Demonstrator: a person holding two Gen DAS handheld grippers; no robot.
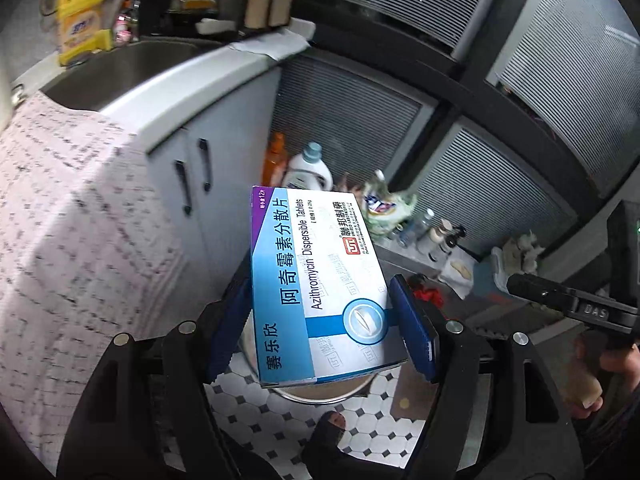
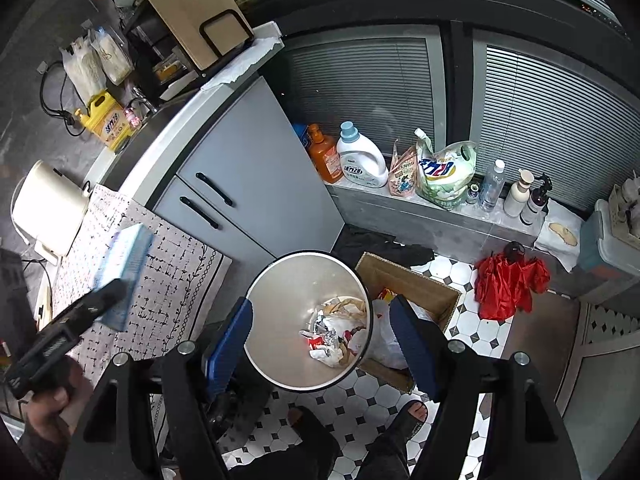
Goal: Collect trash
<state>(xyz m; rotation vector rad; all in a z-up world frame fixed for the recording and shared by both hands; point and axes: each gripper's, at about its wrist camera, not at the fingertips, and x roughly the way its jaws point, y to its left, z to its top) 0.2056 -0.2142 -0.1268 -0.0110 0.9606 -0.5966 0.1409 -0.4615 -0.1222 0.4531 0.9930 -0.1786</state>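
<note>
My left gripper (image 1: 320, 328) is shut on a blue and white tablet box (image 1: 316, 280), held in the air above the floor beside the counter. The box also shows in the right wrist view (image 2: 124, 268), blurred, over the patterned counter mat (image 2: 168, 280). My right gripper (image 2: 320, 340) is open and empty, hanging over a round metal trash bin (image 2: 280, 292) on the floor. The bin holds crumpled paper and wrappers (image 2: 336, 340). The bin's rim shows under the box in the left wrist view (image 1: 320, 394).
A cardboard box (image 2: 424, 284) with a plastic bag stands right of the bin. A grey cabinet (image 2: 248, 184) is behind it. Detergent bottles (image 2: 360, 160) line a ledge by the window. A red umbrella (image 2: 508, 284) lies on the tiled floor. My feet (image 2: 412, 412) are below.
</note>
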